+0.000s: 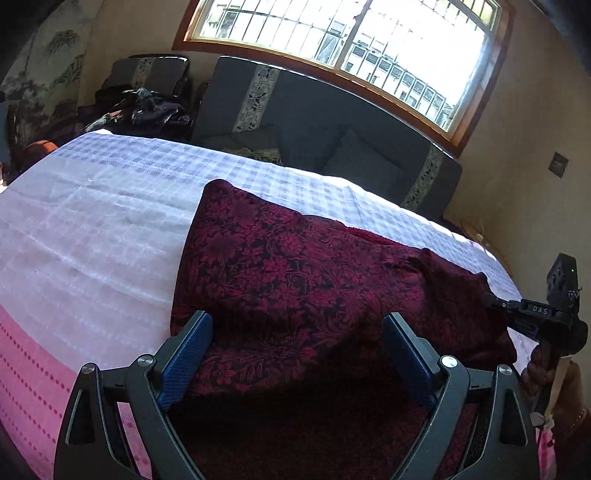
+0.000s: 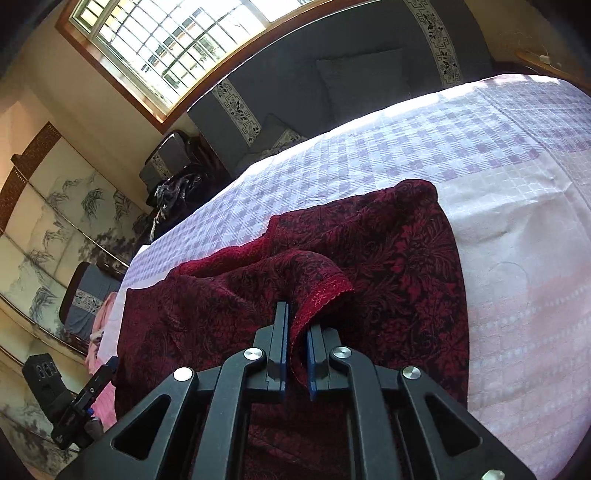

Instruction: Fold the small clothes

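Currently: our right gripper (image 2: 297,325) pinches maroon floral garment (image 2: 388,258) hem; left gripper (image 1: 297,332) agape; carry fold flat, edges aligned.

The garment (image 1: 295,273) lies on the bedcover (image 1: 92,221), toward the near edge. In the left wrist view, open cover extends to its left and beyond it. The left gripper (image 1: 295,332) sits over the garment's near edge — one finger on each side. In the right wrist view, the right gripper (image 2: 297,332) pinches a raised fold of the garment. Behind the bed stands the sofa (image 1: 332,110), with cushions (image 1: 354,158) on it — the window (image 1: 351,33) is above. The screen (image 2: 55,229) stands left of the bed in the right wrist view.
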